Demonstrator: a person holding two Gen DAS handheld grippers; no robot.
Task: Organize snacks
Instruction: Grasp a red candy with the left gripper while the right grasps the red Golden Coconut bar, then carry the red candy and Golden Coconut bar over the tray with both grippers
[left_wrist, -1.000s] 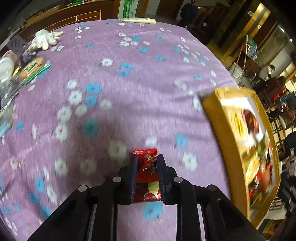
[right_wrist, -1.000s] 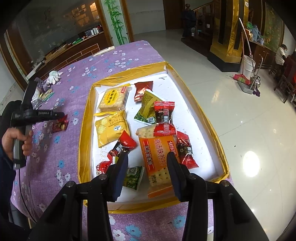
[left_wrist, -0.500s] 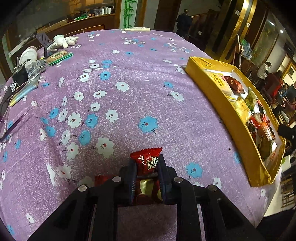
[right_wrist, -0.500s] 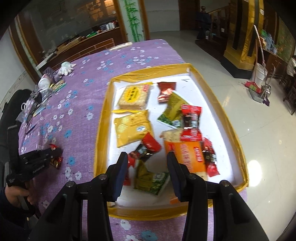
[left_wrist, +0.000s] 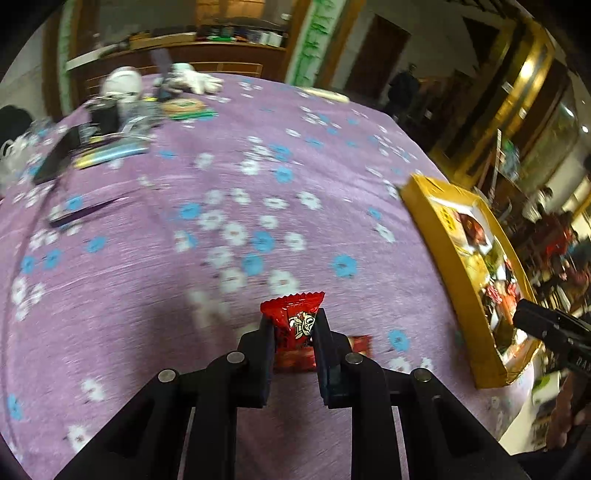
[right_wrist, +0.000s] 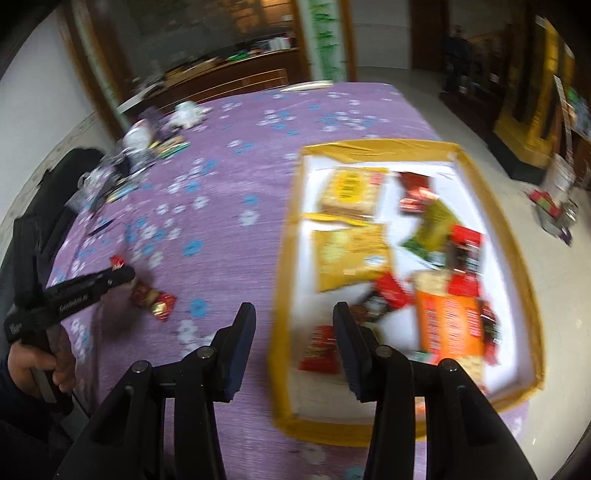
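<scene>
My left gripper (left_wrist: 293, 321) is shut on a small red snack packet (left_wrist: 291, 310), held just above the purple flowered cloth. A second red packet (left_wrist: 356, 342) lies on the cloth right under it. In the right wrist view the same left gripper (right_wrist: 123, 274) shows at the left with its packet (right_wrist: 118, 261), and the loose red packet (right_wrist: 153, 299) lies beside it. My right gripper (right_wrist: 293, 325) stands open and empty over the left wall of the yellow tray (right_wrist: 282, 266), which holds several snack packs.
The yellow tray (left_wrist: 436, 251) sits at the table's right edge, with floor beyond it. Clutter lies at the far left of the cloth: a white soft toy (left_wrist: 192, 79), dark pouches and a pen (left_wrist: 88, 214). A hand (right_wrist: 33, 373) grips the left tool.
The right gripper slid left from above the tray's middle to its left wall. The left gripper kept its red packet and swung across the cloth, so the tray shifted in its view.
</scene>
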